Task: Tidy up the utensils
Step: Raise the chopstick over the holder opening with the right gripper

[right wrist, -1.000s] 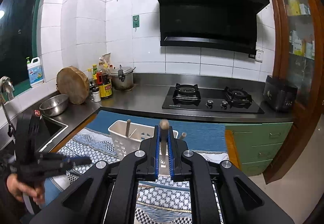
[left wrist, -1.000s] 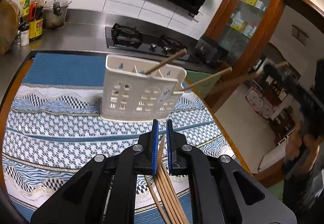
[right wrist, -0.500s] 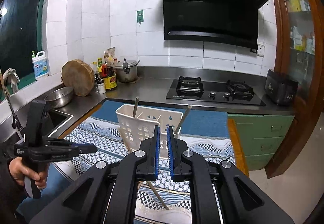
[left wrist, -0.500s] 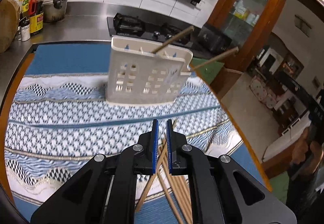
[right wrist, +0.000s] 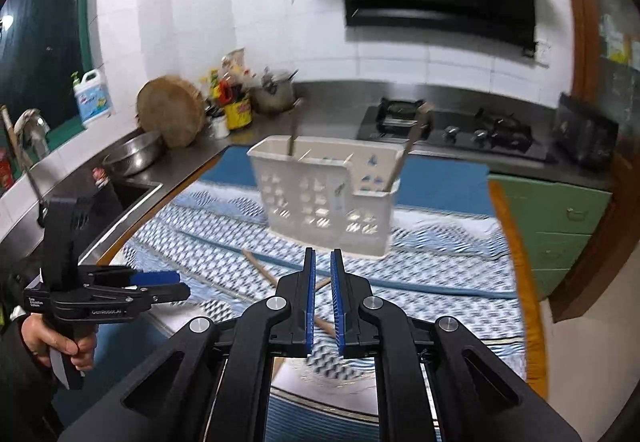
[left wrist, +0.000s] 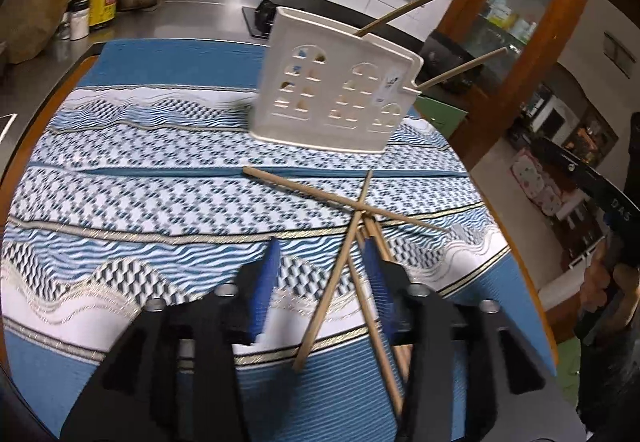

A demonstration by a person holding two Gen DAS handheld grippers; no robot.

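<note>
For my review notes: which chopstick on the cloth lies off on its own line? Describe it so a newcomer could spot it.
Start at the white utensil caddy standing on the blue patterned tablecloth. Just in front of it loose wooden chopsticks fan out by the left gripper, whose jaws are opening. The long chopstick is the one lying crosswise over the rest, its free end nearest the caddy's base.

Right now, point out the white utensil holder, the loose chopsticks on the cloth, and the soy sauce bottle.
white utensil holder (left wrist: 332, 98): left wrist view, perforated front wall.
loose chopsticks (left wrist: 320, 194): left wrist view, shaft of the long crossing stick.
soy sauce bottle (left wrist: 105, 4): left wrist view, yellow label.
</note>
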